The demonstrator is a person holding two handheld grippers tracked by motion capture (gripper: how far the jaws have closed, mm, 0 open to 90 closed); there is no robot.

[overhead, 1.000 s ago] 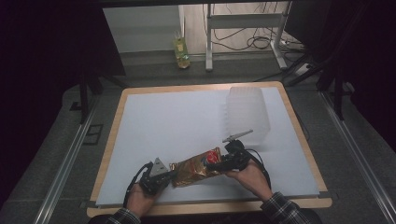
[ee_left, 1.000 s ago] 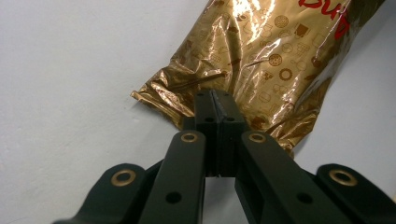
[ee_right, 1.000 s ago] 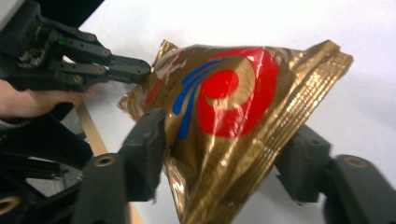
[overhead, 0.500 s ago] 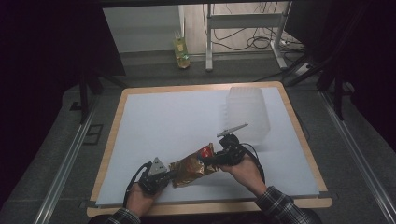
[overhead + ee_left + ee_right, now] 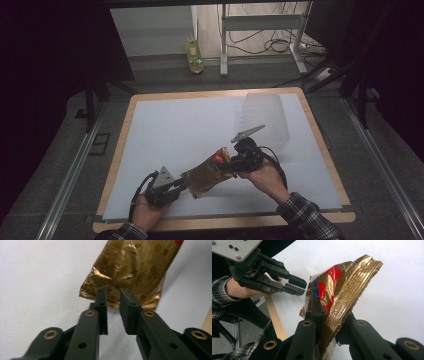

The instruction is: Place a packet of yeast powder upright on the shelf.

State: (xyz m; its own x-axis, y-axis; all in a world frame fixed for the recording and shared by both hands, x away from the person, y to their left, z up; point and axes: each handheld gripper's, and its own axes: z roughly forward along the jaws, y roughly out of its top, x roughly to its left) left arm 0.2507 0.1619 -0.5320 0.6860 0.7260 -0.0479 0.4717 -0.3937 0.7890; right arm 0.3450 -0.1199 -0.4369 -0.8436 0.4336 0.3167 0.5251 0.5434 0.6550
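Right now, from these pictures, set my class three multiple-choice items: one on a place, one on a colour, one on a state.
1. Where on the table does the translucent tub stand? A) near left B) far right C) centre
2. The bag is mainly: A) green B) gold C) blue
3. The right claw is: A) open above the bag B) lying flat on the table C) shut on the bag

Answers: B, the tub stands by the far right edge; B, the foil is gold with a red patch; C, its jaws pinch the bag's end.
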